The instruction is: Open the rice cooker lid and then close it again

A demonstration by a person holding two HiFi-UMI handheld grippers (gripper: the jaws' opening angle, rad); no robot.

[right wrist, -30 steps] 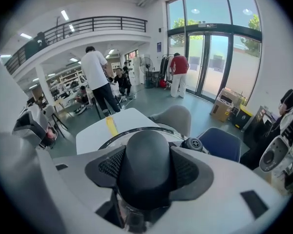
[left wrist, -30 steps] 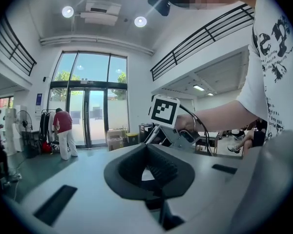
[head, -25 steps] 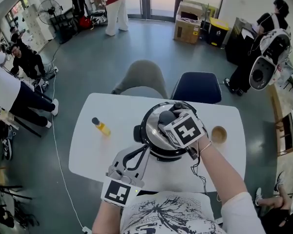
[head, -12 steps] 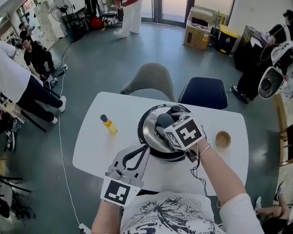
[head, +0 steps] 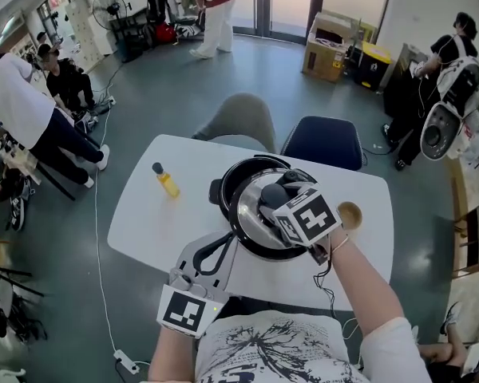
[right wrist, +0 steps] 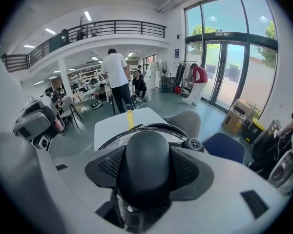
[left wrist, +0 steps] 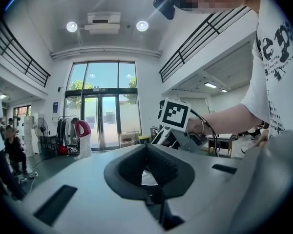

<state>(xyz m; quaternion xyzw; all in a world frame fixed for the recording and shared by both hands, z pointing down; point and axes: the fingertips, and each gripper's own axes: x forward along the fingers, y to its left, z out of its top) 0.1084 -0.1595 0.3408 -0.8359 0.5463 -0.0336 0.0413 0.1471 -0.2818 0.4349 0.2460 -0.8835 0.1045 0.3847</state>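
Observation:
The rice cooker (head: 223, 183) stands on the white table (head: 144, 222), and its black pot rim shows at the far left. Its round metal-and-glass lid (head: 251, 223) hangs off-centre over the pot, shifted toward me. My right gripper (head: 276, 198) is shut on the lid's black knob (head: 271, 190). In the right gripper view the knob (right wrist: 145, 162) fills the gap between the pads, with the lid's rim (right wrist: 136, 129) beyond. My left gripper (head: 226, 242) is shut and empty, its tips beside the lid's near-left edge; in its own view it (left wrist: 147, 175) points level toward the right gripper's marker cube (left wrist: 176, 114).
A yellow bottle (head: 165, 180) stands at the table's left and a small tan bowl (head: 350, 214) at its right. A grey chair (head: 241, 120) and a blue chair (head: 323, 142) sit behind the table. A black cable (head: 327, 282) trails from my right wrist. People stand around the hall.
The lid has come off its centred seat and moved toward me with the right gripper, so the pot's black rim now shows behind it. The left gripper also drew back toward me.

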